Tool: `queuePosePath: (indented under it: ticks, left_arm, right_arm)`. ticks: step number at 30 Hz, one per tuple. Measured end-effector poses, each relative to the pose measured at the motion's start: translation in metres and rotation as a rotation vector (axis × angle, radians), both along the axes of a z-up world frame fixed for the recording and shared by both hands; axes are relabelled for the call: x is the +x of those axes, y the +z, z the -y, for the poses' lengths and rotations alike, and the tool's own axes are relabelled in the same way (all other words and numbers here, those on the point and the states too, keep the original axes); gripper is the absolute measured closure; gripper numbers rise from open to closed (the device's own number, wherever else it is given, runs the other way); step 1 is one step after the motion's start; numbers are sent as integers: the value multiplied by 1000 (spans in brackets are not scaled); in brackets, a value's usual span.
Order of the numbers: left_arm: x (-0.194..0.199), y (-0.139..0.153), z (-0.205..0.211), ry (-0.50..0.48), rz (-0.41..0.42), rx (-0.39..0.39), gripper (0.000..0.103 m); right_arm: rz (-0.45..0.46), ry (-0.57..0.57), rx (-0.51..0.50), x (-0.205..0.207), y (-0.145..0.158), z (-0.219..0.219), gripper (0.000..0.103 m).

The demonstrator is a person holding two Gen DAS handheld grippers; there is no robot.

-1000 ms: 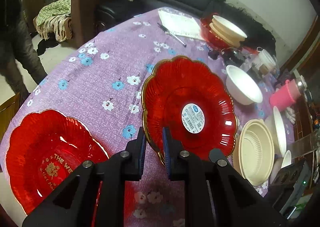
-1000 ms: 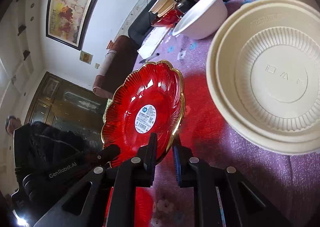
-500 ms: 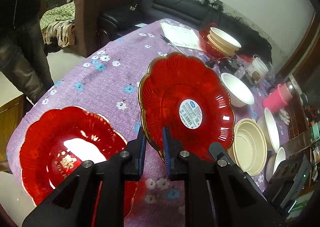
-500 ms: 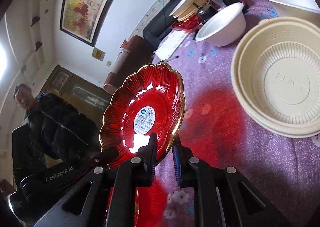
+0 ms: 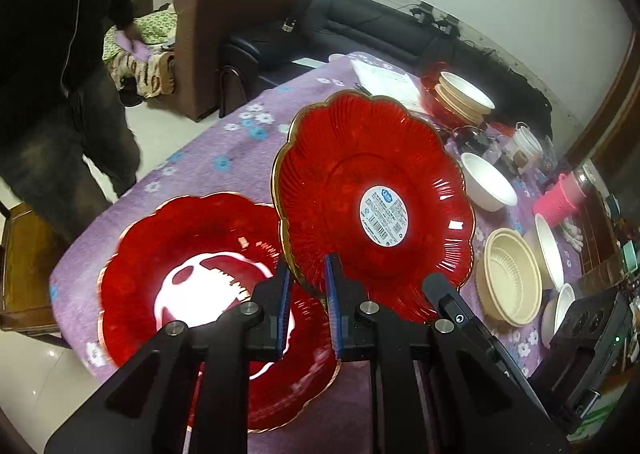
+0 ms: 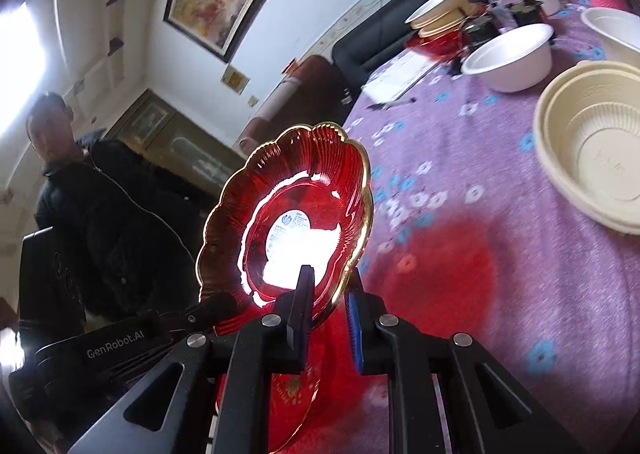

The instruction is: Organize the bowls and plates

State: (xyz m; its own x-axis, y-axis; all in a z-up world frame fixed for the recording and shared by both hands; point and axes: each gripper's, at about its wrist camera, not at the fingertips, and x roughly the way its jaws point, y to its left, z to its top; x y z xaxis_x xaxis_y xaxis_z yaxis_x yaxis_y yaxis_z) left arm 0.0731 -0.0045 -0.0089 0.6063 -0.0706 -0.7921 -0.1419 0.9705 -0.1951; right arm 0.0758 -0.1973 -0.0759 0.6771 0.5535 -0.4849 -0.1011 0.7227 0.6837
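Fingers of the left gripper (image 5: 306, 290) and right gripper (image 6: 330, 296) both clench the near rim of 1 red plate (image 5: 372, 198), tilted up above a second red plate (image 5: 192, 294) on the bench (image 6: 460, 174). Beyond the fingers sits a cream bowl (image 5: 514, 282).

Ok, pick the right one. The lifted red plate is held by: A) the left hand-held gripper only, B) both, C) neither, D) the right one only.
B: the left hand-held gripper and the right hand-held gripper each pinch the rim of the lifted red plate.
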Motion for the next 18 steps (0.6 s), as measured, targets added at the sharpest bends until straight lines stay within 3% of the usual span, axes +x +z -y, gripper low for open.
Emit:
queuePosePath:
  ticks: [9,18]
  left_arm:
    - [-29,-4,-27,36,-13,29,89]
    - [-52,-18,-46,50,-65,74,87]
  right_arm:
    - [7,110,-33,-20,0,-36,87]
    - [-56,211,-38,-36,-13,-63,86]
